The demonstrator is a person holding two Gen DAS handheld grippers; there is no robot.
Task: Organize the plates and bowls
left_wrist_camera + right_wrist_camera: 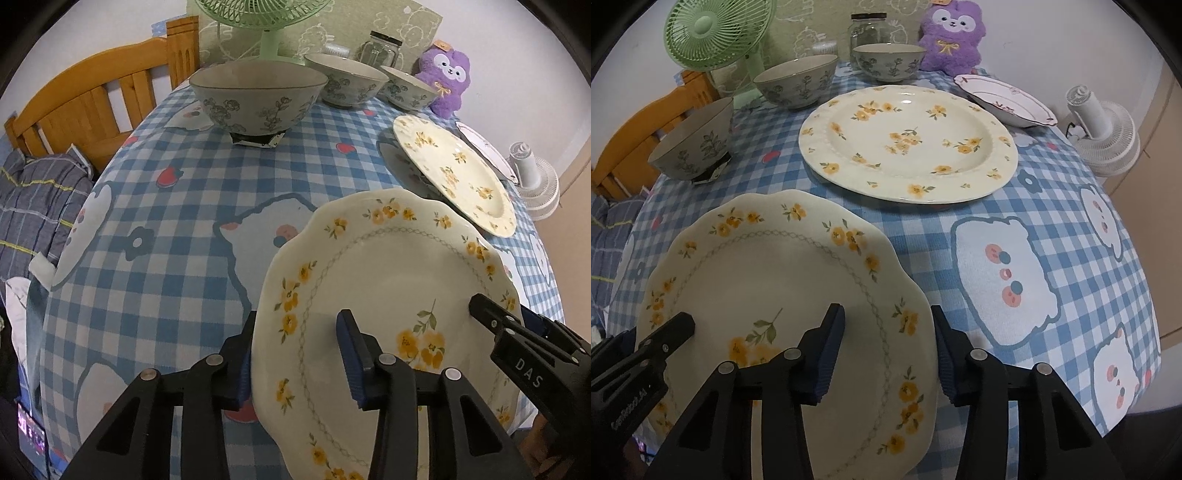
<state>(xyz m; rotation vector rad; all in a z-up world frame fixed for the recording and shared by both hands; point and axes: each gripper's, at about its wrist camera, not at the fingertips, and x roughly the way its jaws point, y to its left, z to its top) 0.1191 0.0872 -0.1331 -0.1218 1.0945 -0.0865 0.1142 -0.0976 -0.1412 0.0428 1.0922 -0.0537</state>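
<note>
Plate [388,280], scalloped rim, yellow flowers, at near edge of surface [177,206], tilted. Left tool [295,354] straddles its left rim, fingers apart, not clamped; right tool [886,354] likewise on right rim. Judgement: glazed ceramic, stiff, slippery, chips easily; grip rim on opposite sides, squeeze gently. Left view alone shows third bowl [258,96] whole and bed frame [92,99]; right view alone shows big plate [908,142] and pink dish [1004,98] whole.
</note>
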